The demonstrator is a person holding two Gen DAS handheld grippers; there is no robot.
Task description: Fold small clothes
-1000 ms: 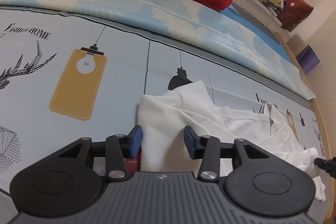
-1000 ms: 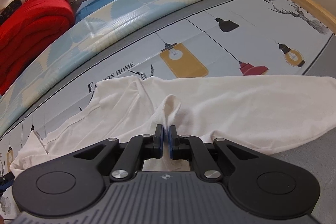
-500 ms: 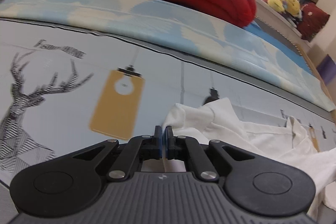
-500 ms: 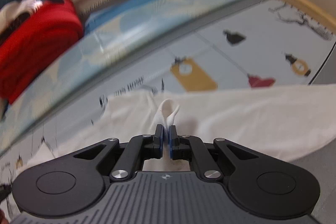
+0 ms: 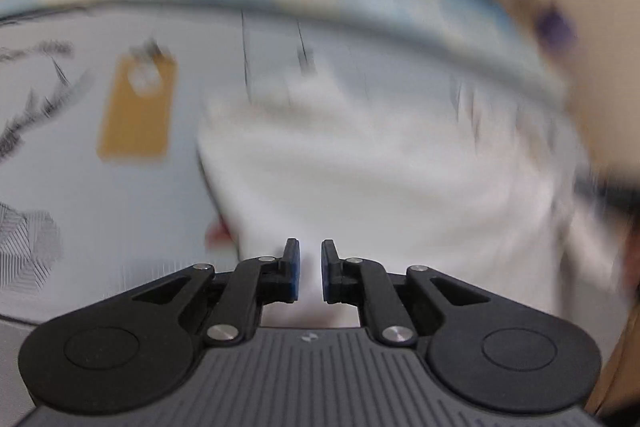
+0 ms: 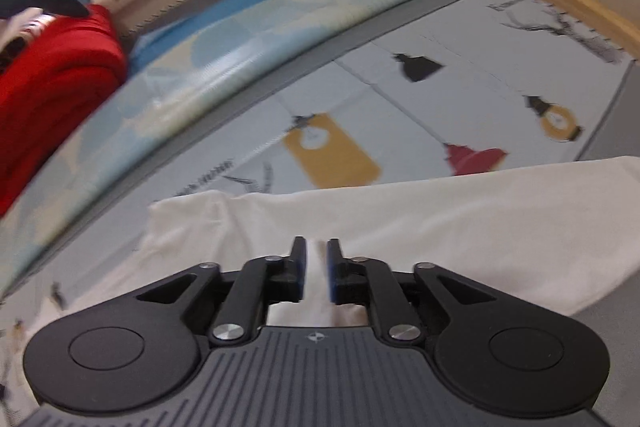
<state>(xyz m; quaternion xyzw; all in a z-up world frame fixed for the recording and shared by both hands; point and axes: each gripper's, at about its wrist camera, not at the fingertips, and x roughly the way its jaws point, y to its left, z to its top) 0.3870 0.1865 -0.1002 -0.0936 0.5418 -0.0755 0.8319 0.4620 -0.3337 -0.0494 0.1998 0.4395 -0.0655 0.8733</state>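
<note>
White garment point(image 6: 420, 223): thin, soft cloth, limp and light, lay spread and creased on the printed play mat point(image 6: 400, 99), towards its near edge. Likely to slump; best taken at hems or corners. Left gripper point(image 5: 308, 269) and right gripper point(image 6: 316, 267): jaws had just been parting, pads narrowly clear, cloth below, nothing clenched. Red blanket point(image 6: 52, 75) bulked at the mat's far edge.

I can't read any text: black lettering on the printed mat point(image 6: 400, 99) is motion-blurred in the right wrist view, and the left wrist view is smeared throughout.
</note>
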